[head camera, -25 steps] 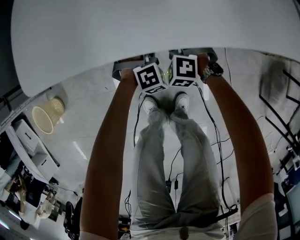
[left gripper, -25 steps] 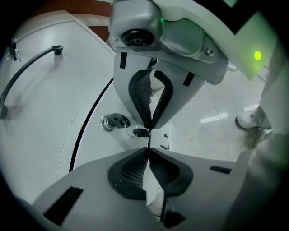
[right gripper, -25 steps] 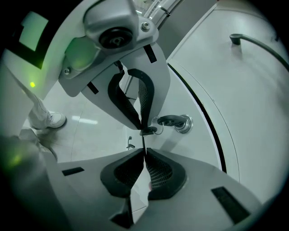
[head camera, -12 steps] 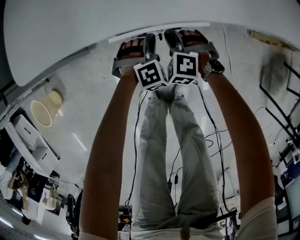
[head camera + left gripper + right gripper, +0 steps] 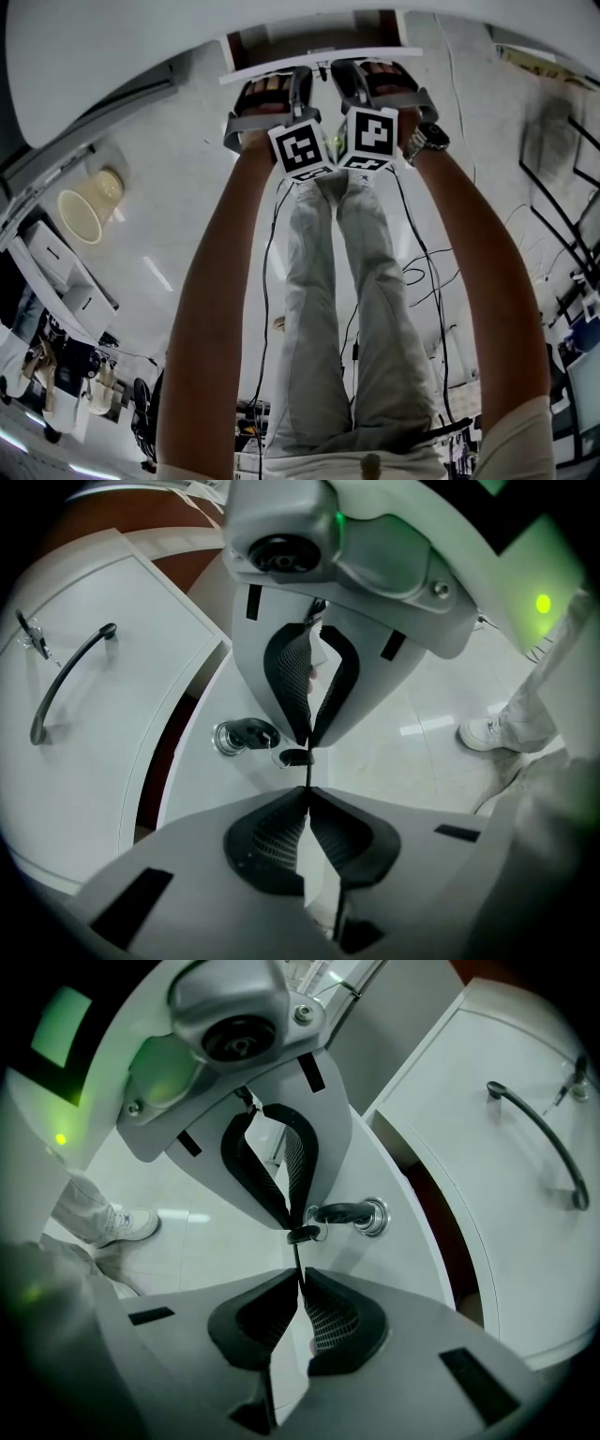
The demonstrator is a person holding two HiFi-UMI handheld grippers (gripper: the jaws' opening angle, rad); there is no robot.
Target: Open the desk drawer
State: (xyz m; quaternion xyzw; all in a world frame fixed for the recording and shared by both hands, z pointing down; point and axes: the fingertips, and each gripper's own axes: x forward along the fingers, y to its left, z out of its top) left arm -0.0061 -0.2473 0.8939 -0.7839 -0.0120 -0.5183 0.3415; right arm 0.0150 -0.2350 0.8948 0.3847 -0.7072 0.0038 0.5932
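White desk [image 5: 141, 56], glossy floor [image 5: 187, 216]; left tool [image 5: 305, 789], right tool [image 5: 298, 1274] clench drawer front [image 5: 197, 789].

I am finding no word, number, brand or label that I can read in any view. The only print is sitting on the two white marker cubes. The cube [image 5: 302, 150] on my left hand-held gripper [image 5: 307, 764] and the cube [image 5: 370, 136] on my right hand-held gripper [image 5: 298, 1246] are each showing black-and-white square patterns, which are spelling nothing. The cluttered shelving [image 5: 56, 375] at the lower left edge is coming out too small and blurred to read.
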